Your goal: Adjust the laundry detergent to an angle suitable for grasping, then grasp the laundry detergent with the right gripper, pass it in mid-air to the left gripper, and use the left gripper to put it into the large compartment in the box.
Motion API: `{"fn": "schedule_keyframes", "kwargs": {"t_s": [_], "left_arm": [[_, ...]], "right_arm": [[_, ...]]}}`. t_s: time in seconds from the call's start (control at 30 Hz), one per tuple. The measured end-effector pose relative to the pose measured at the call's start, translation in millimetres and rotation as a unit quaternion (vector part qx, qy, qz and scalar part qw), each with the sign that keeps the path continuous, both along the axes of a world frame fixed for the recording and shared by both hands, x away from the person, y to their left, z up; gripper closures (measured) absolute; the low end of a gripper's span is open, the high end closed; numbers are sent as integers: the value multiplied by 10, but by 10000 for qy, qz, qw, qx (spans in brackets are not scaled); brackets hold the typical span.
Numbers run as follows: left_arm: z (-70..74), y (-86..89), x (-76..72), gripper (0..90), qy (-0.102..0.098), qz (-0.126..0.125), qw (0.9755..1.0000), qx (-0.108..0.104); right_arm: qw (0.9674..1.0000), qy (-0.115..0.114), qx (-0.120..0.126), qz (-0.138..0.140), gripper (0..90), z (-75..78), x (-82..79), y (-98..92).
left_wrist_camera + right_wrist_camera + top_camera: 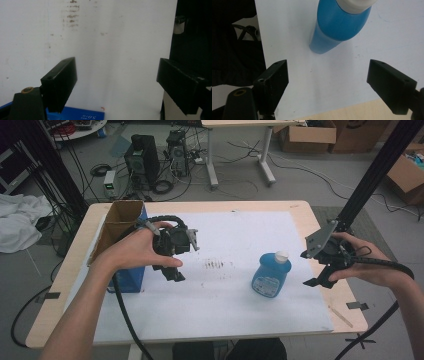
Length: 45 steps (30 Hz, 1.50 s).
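One blue plastic bottle with a white cap (pixel 271 271) stands upright on the white sheet (pixel 235 300) that covers the wooden table (pixel 320 227); it is the landmark here. The right tongs (pixel 314 269) hang just to the right of the bottle, near it and not touching, held in the person's right hand (pixel 362 262) over the sheet's right edge. In the right gripper view their two black jaws stand wide apart with nothing between them, and the bottle (pixel 339 25) lies ahead of them, clear of both.

The left tongs (pixel 175 262) are well to the left of the bottle, gripped by the person's left hand (pixel 135 251) above the sheet. In the left gripper view their two jaws are likewise spread apart and empty, with bare white sheet (pixel 112 50) between them.

One open cardboard box with blue sides (pixel 122 220) stands farther left of the bottle, just beside the left hand, at the sheet's left edge. One patch of brown smudges (pixel 215 265) marks the sheet between the left tongs and the bottle.
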<state>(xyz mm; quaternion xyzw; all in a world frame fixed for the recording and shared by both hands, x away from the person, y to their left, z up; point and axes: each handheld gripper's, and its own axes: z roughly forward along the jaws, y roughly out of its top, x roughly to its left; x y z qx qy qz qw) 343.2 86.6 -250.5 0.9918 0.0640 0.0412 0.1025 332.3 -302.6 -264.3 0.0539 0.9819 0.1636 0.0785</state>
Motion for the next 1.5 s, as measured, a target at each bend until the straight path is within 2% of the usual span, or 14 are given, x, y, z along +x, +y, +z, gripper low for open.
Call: {"fn": "schedule_keyframes", "kwargs": {"t_s": [0.4,0.6,0.9,1.03,1.07,1.3,1.5], "left_arm": [[-14,-19,-19,173,-2,2,10000,11],[-48,-35,37,173,19,2,10000,41],[-52,-33,80,173,27,-15,10000,45],[-77,-40,68,173,36,-33,10000,41],[-91,-44,61,173,37,-43,10000,61],[-95,-30,54,173,27,-35,10000,47],[-96,-5,49,173,15,-16,10000,50]], "right_arm": [[9999,12,3,-103,176,-25,13,-18],[9995,85,-37,-289,178,-80,40,-30],[9993,169,-57,-331,177,-125,63,-4],[9984,257,-55,-492,177,-183,79,-3],[9977,301,-58,-609,178,-216,89,-5],[9952,384,67,-902,178,-275,98,3],[9914,426,186,-1227,178,-327,122,36]]}}
